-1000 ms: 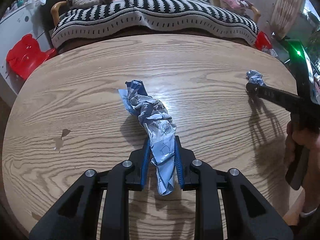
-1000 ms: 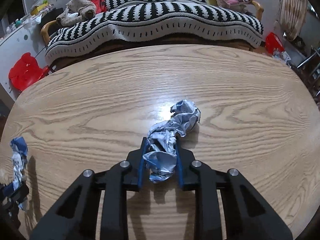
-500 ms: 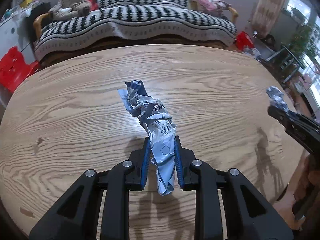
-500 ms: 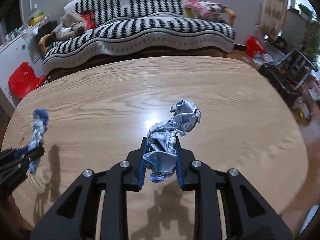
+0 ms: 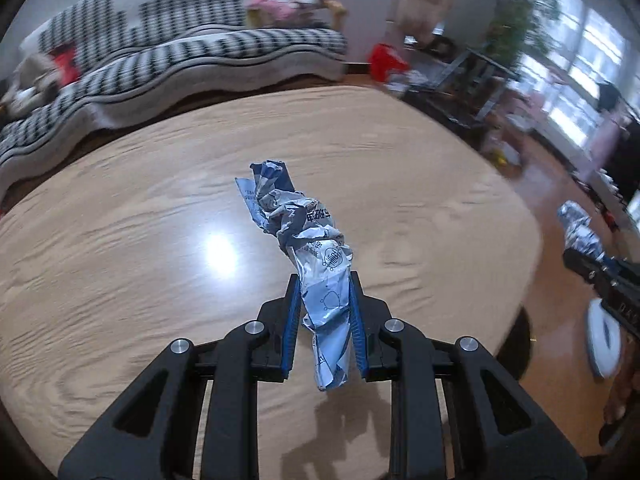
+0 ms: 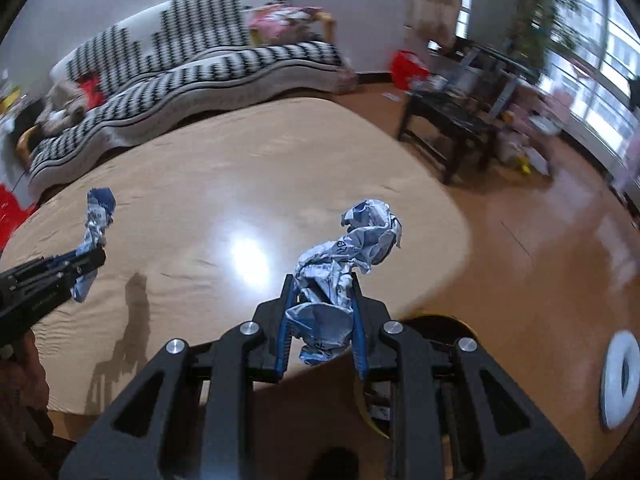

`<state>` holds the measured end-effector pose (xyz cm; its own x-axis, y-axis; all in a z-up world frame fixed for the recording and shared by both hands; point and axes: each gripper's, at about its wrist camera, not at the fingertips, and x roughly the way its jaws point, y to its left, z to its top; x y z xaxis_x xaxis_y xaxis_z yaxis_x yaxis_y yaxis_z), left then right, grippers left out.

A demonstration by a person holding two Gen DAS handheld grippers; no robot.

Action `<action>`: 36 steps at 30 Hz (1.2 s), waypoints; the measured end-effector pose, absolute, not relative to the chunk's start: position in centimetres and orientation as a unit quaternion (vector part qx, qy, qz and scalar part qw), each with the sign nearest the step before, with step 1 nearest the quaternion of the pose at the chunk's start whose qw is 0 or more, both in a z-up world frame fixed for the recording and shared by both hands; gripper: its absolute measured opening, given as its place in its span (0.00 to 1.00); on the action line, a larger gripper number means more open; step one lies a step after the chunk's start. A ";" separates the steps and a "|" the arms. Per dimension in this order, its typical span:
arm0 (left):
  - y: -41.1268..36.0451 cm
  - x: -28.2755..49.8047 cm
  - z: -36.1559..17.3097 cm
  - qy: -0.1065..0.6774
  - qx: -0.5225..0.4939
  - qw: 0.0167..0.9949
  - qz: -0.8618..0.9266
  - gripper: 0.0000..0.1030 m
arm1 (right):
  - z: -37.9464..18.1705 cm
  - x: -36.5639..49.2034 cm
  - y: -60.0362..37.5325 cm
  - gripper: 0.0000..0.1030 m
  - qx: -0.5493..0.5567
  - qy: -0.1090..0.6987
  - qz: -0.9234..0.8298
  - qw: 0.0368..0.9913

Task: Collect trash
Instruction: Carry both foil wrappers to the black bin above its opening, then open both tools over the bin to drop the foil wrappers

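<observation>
Your right hand-held gripper point(image 6: 320, 312), clamping a crumpled wrapper point(image 6: 344, 264), hangs past the table point(image 6: 240, 184) edge, nearer the floor than your left hand-held gripper point(image 5: 324, 312), clamping its long wrapper point(image 5: 312, 248) lengthwise.

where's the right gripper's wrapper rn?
Clamped in the right gripper, the crumpled wrapper hangs over the near right edge of the wooden table; in the left wrist view it sits far right, past the table's edge, over the floor.

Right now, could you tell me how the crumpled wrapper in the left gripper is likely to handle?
The crumpled wrapper looks light and stiff enough to stand above the left gripper unsupported. Its glossy film may slip, and its creases suggest it crushes easily.
</observation>
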<state>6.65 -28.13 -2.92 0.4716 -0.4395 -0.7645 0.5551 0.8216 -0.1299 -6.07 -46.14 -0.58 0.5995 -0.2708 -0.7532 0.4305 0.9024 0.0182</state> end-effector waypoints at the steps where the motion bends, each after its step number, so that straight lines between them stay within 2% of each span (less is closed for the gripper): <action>1: -29.1 6.2 -3.0 0.424 0.069 0.852 -0.300 0.22 | -0.8 -7.4 -47.5 0.24 0.105 0.402 -0.208 0.885; 10: -40.3 -0.3 -4.9 0.437 0.097 0.791 -0.417 0.22 | -3.3 -16.2 -56.8 0.24 0.187 0.412 -0.277 0.848; 17: -45.9 -5.7 -6.6 0.449 0.128 0.729 -0.501 0.22 | -5.1 -18.2 -59.2 0.24 0.232 0.430 -0.280 0.826; 36: -49.7 -6.7 -8.4 0.463 0.149 0.697 -0.526 0.22 | -5.4 -17.7 -59.8 0.24 0.242 0.437 -0.272 0.822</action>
<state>-6.67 -49.70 -8.44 0.0167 -0.5953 -0.8033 0.8722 0.4015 -0.2794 -17.67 -59.79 -5.37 0.4702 -0.2355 -0.8506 0.6591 0.7346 0.1610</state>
